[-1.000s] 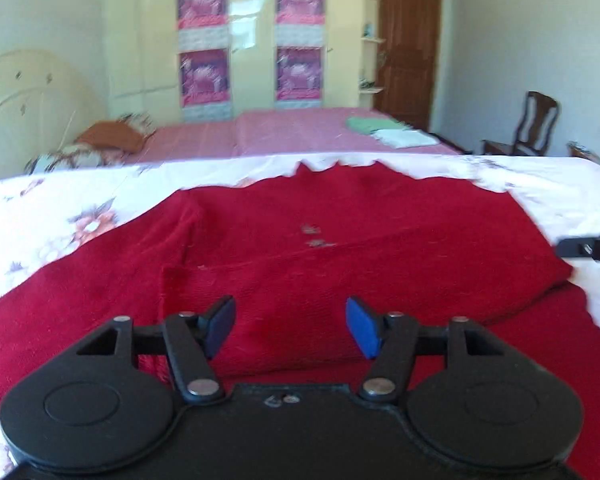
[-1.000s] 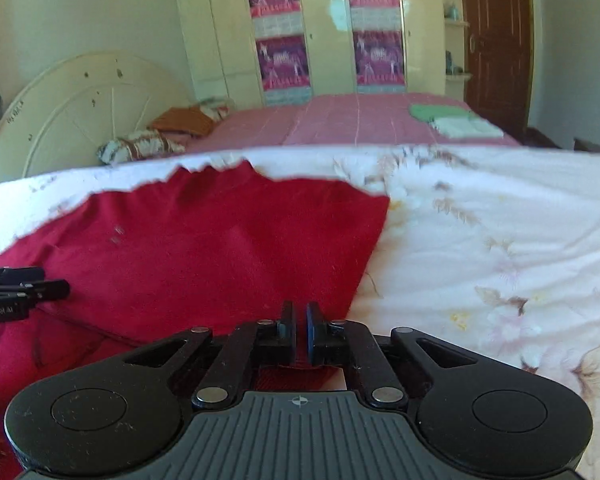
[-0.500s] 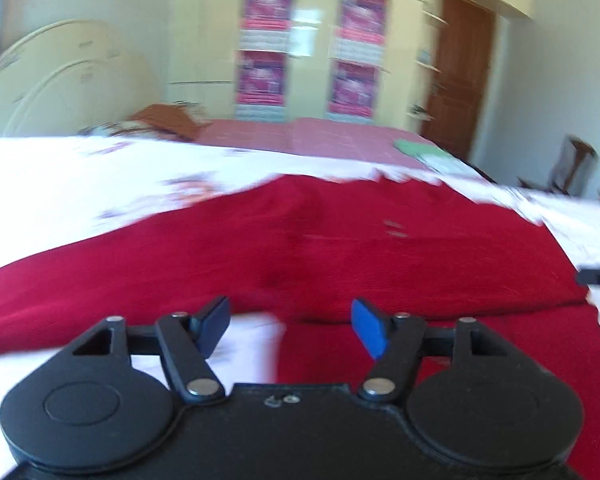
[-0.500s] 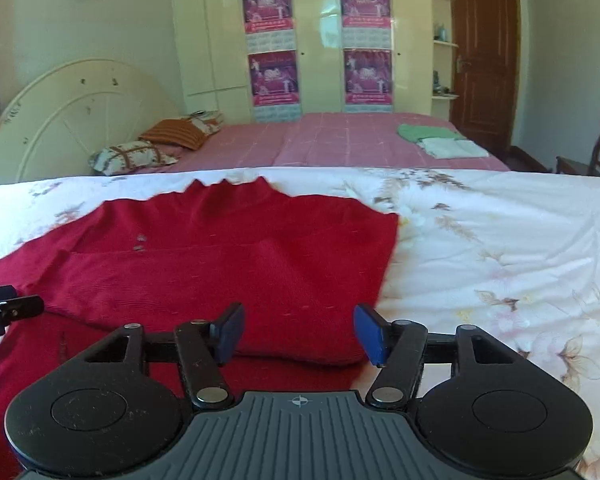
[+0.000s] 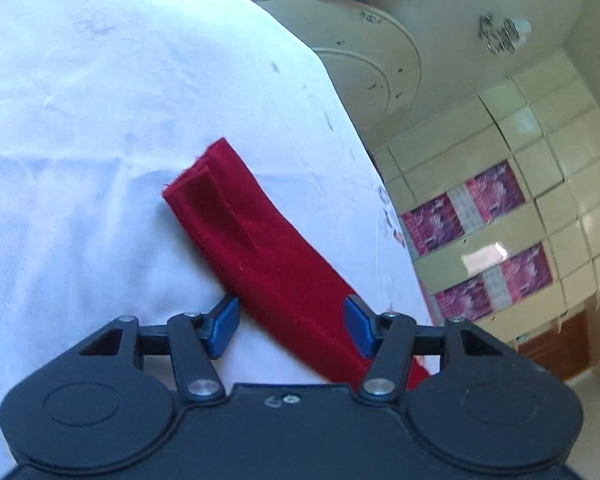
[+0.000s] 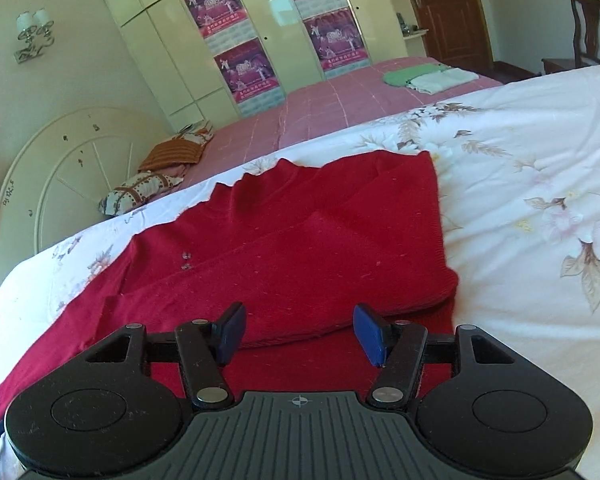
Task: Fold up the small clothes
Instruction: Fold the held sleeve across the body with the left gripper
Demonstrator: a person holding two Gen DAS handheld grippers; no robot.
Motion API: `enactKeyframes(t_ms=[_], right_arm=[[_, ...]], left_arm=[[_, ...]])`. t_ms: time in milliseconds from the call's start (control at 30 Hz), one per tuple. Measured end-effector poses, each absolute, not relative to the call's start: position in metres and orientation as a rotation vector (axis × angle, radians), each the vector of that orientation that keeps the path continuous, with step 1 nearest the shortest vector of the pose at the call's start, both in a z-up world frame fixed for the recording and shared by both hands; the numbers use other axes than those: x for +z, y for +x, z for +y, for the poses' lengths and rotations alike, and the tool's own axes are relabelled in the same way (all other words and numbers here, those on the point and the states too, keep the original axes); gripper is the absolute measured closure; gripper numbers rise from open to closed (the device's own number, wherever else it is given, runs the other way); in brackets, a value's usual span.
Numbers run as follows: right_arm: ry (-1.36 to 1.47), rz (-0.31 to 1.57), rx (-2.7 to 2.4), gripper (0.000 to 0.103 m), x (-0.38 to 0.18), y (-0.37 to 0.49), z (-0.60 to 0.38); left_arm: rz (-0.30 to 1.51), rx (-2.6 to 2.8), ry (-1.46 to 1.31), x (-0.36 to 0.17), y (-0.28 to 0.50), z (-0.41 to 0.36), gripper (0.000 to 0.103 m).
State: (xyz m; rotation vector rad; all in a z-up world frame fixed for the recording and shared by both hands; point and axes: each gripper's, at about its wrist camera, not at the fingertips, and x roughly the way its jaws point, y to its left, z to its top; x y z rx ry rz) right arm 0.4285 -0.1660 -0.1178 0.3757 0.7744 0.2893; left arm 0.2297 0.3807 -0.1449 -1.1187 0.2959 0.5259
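The left gripper point(image 5: 290, 330) has swung away from the red sweater's point(image 6: 300, 240) body, where it hovered a second ago, out to the sweater's left side, and its view has rolled hard. It now looks along the sleeve point(image 5: 256, 248), a long red strip stretched over the white bedsheet point(image 5: 100, 120), cuff end farthest from it. Its jaws are closing with the sleeve's near part between them, though the blue pads do not yet press the cloth. That suggests the sleeve is the next piece to be folded in over the body.

To the right of the sleeve, the sweater lies on the flowered bed, its right side already folded over. The right gripper point(image 6: 300, 336), pinched shut a second ago at that folded edge, now stands open just above it, holding nothing: the fold has been let go and stays flat.
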Motion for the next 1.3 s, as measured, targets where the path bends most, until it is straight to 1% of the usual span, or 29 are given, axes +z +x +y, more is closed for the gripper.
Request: enactKeyframes(t_ms=[100, 167, 200, 233, 267, 300, 333, 400, 467, 500, 567, 733, 867, 967, 1100, 1300], right_arm=[[0.381, 0.775, 0.295, 0.043, -0.113, 0.428, -0.155], [0.397, 0.779, 0.295, 0.043, -0.111, 0.429, -0.149], [0.402, 0.779, 0.295, 0.043, -0.11, 0.429, -0.148], [0.402, 0.778, 0.297, 0.043, -0.109, 0.428, -0.146], [0.399, 0.776, 0.3, 0.043, -0.108, 0.427, -0.144], [0.396, 0.775, 0.303, 0.043, -0.107, 0.427, -0.143], [0.395, 0.772, 0.305, 0.043, -0.106, 0.426, -0.143], [0.4, 0.761, 0.308, 0.043, -0.103, 0.423, -0.144], [0.401, 0.753, 0.308, 0.043, -0.101, 0.421, -0.146], [0.4, 0.756, 0.308, 0.043, -0.102, 0.42, -0.148], [0.408, 0.765, 0.298, 0.043, -0.105, 0.419, -0.153], [0.449, 0.766, 0.269, 0.043, -0.111, 0.413, -0.174], [0.47, 0.767, 0.248, 0.043, -0.113, 0.409, -0.191], [0.488, 0.759, 0.236, 0.043, -0.112, 0.406, -0.206], [0.509, 0.744, 0.23, 0.043, -0.11, 0.402, -0.224], [0.542, 0.736, 0.249, 0.043, -0.104, 0.397, -0.248]], left_arm=[[0.26, 0.543, -1.14, -0.148, 0.23, 0.389, 0.048], [0.247, 0.55, -1.135, -0.152, 0.234, 0.39, 0.05], [0.251, 0.553, -1.121, -0.153, 0.235, 0.389, 0.055], [0.27, 0.565, -1.103, -0.153, 0.238, 0.389, 0.062], [0.29, 0.574, -1.087, -0.152, 0.241, 0.39, 0.067], [0.307, 0.6, -1.071, -0.151, 0.242, 0.389, 0.092], [0.314, 0.626, -1.061, -0.15, 0.243, 0.391, 0.099], [0.271, 0.67, -1.009, -0.141, 0.237, 0.394, 0.099], [0.381, 0.687, -0.873, -0.137, 0.255, 0.387, 0.099], [0.411, 0.68, -0.849, -0.136, 0.262, 0.383, 0.099], [0.389, 0.622, -0.759, -0.12, 0.275, 0.365, 0.099], [0.393, 0.416, -0.548, -0.076, 0.328, 0.292, 0.099], [0.431, 0.233, -0.452, -0.059, 0.373, 0.219, 0.099], [0.501, 0.087, -0.408, -0.059, 0.402, 0.162, 0.099], [0.576, -0.026, -0.309, -0.072, 0.438, 0.091, 0.099], [0.699, -0.141, -0.184, -0.113, 0.465, 0.014, 0.099]])
